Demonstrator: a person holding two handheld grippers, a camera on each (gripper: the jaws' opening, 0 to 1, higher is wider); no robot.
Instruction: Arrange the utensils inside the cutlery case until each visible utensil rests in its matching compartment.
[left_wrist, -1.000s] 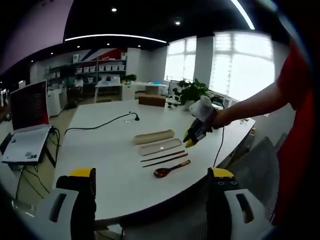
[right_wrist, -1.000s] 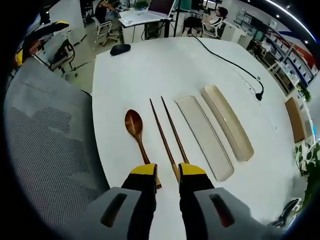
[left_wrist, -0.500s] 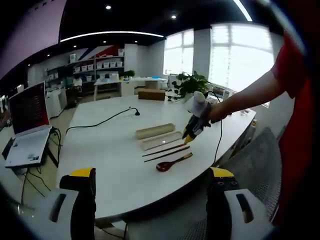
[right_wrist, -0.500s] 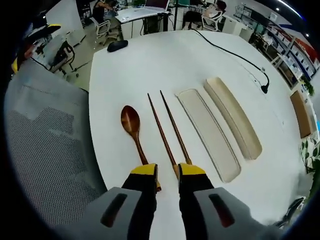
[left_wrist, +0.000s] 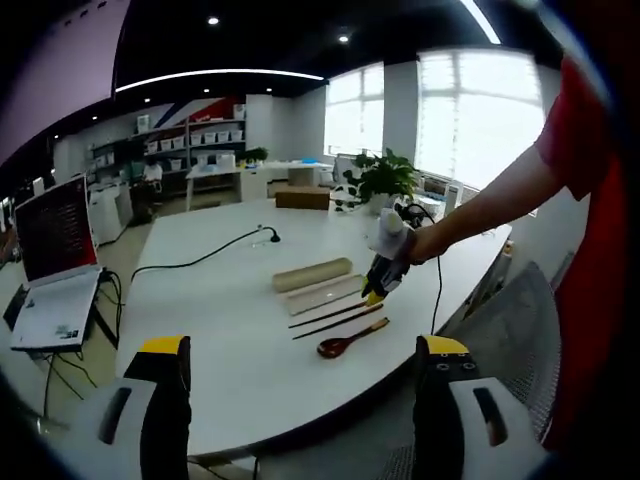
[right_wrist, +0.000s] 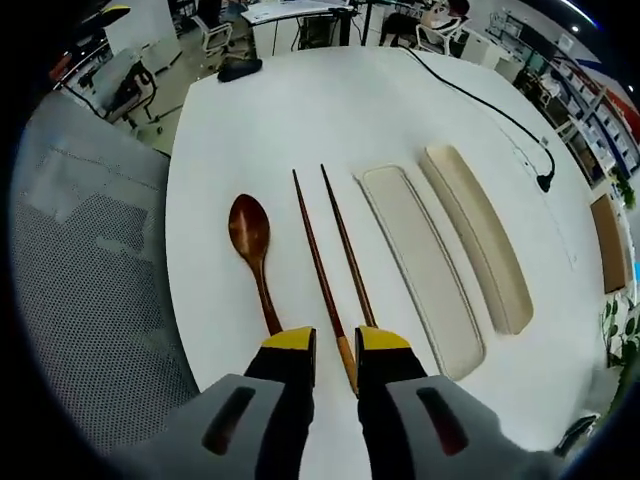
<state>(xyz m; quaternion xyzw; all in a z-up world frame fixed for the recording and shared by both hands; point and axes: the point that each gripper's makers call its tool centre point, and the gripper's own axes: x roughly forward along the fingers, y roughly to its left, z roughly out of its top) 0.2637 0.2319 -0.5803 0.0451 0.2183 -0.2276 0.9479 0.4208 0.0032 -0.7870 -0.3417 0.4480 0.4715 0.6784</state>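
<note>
On the white table a wooden spoon, two dark chopsticks, a flat pale case tray and a beige case lid lie side by side. My right gripper hovers low over the near ends of the chopsticks. Its jaws stand a narrow gap apart, and one chopstick's end lies loose between them. From the left gripper view the spoon, chopsticks, tray and lid sit mid-table, with the right gripper tipped down at them. My left gripper is wide open, back from the table.
A black mouse and a black cable lie at the table's far end. A grey mesh chair stands by the table's edge. A laptop sits on a side desk, and a plant stands beyond the table.
The right gripper has come down and shifted slightly, so one chopstick's end now lies between its jaws. The utensils have stayed put. The left gripper is still open.
</note>
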